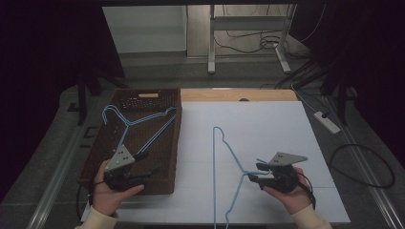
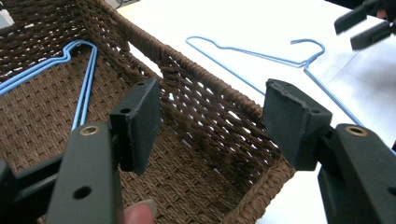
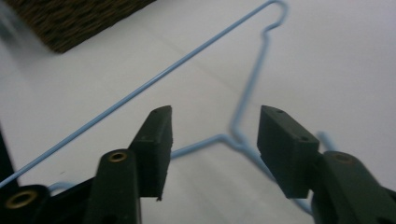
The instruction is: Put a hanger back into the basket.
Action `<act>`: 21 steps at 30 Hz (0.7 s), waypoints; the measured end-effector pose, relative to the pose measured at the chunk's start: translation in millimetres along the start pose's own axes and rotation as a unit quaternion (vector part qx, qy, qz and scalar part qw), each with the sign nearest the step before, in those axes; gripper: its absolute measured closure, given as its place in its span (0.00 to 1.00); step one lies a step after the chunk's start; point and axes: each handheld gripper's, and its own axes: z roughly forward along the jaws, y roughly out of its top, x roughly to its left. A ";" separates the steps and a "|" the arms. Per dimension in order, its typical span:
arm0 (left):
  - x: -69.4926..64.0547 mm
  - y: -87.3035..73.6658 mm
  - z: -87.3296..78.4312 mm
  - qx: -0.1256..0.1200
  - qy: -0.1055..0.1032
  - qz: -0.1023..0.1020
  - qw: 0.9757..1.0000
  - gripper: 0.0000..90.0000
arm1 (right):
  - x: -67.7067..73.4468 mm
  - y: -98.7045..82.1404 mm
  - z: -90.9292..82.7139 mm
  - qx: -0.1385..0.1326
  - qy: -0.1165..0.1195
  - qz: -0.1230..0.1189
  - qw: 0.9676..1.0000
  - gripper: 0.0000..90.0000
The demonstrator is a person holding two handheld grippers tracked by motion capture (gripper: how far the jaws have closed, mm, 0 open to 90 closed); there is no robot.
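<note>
Blue hanger's neck (image 3: 233,135) between right tool (image 3: 212,149) pads (untouched) — gripper view.

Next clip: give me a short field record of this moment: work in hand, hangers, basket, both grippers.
work: putting blue wire hangers into a basket
table hanger: flat on the white sheet, neck between the right jaws, not yet gripped
basket: brown wicker, left of the sheet
basket hangers: blue, lying inside
left hand-held gripper: open over the basket, holding nothing
right hand-held gripper: open at the hanger's neck
</note>
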 end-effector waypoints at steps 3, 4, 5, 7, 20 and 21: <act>0.5 -0.9 0.0 0.001 0.000 0.000 1.000 0.41 | 18.9 4.5 10.8 0.021 0.032 -0.019 0.999 0.69; 0.5 -1.0 -0.2 0.001 0.000 -0.001 1.000 0.41 | 25.2 6.2 15.7 0.032 0.042 -0.029 0.998 0.75; 0.6 -1.1 -0.4 0.000 0.000 -0.001 1.000 0.41 | 30.2 7.5 19.6 0.040 0.049 -0.037 0.997 0.80; 0.6 -1.3 -0.7 0.000 0.001 -0.002 1.000 0.41 | 42.5 11.3 30.3 0.061 0.068 -0.052 0.994 0.92; 0.2 -2.7 2.4 0.005 -0.001 0.000 1.000 0.41 | 100.3 18.6 87.0 0.153 0.138 -0.117 0.972 1.00; 0.2 -2.6 2.3 0.005 -0.001 0.000 1.000 0.41 | 102.2 18.0 88.5 0.159 0.139 -0.121 0.970 1.00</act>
